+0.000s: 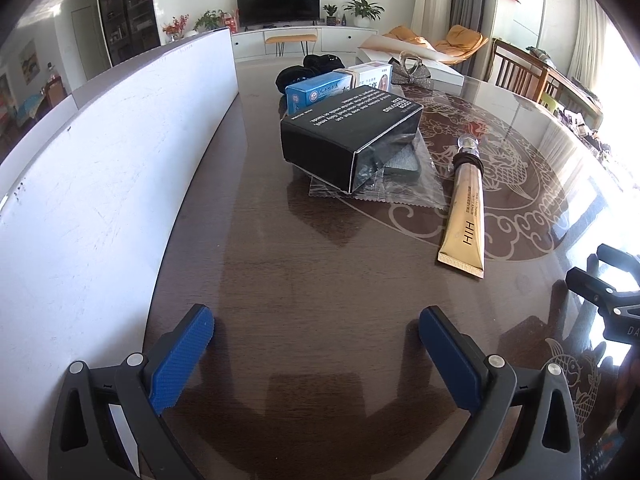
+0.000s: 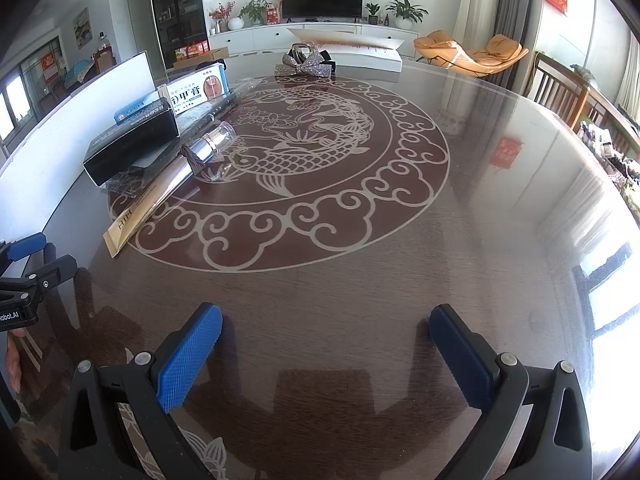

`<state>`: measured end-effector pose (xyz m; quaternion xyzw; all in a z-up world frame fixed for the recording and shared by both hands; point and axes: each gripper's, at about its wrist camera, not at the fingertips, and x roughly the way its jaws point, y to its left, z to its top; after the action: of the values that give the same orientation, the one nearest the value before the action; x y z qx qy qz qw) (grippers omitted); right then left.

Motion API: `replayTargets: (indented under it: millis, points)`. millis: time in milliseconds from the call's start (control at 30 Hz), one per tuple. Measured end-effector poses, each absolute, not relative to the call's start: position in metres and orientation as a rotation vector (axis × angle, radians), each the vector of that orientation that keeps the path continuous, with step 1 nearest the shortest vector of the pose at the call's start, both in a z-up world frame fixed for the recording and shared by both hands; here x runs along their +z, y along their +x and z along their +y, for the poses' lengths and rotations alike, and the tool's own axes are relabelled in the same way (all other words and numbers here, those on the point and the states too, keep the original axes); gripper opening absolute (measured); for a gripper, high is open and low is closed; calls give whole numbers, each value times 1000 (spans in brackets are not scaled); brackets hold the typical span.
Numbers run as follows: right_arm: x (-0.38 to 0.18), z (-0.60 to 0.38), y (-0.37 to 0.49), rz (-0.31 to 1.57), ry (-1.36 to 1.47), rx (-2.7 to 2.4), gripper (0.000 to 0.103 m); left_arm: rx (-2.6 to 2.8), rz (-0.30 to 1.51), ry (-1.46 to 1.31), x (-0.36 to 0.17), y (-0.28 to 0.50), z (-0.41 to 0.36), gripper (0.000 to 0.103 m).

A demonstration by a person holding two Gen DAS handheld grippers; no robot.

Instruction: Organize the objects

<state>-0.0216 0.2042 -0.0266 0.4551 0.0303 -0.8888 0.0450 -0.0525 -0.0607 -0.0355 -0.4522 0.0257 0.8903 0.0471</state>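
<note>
A black box [image 1: 344, 136] lies on a clear plastic packet [image 1: 400, 184] in the middle of the dark table. A gold tube [image 1: 466, 208] with a hair tie around its neck lies to its right. Behind are a blue box [image 1: 316, 92], a white box [image 1: 374, 76], a black cloth [image 1: 308, 68] and a glittery bow [image 1: 410, 72]. The right wrist view shows the black box [image 2: 128, 148], the gold tube [image 2: 160, 196], the white box [image 2: 198, 94] and the bow [image 2: 304, 66] at the left and far side. My left gripper [image 1: 316, 332] and right gripper [image 2: 326, 332] are open and empty above the table.
A long white board [image 1: 100, 184] stands along the table's left side. A white flat box [image 1: 420, 56] lies at the far edge. The table top [image 2: 400, 260] carries a round fish pattern. Wooden chairs [image 2: 568, 92] stand at the right.
</note>
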Motion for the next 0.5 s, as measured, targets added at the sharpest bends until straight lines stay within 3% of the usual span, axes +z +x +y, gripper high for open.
replayTargets:
  millis: [200, 333, 500]
  points:
    - [-26, 203, -27, 86, 1427, -2701, 103, 2737, 72, -1368, -36, -49, -61, 103]
    - [-9, 190, -48, -206, 1434, -2655, 103, 2737, 70, -1366, -36, -48, -62, 103]
    - [-1, 110, -91, -159, 1401, -2561, 97, 2737, 71, -1367, -36, -49, -62, 103]
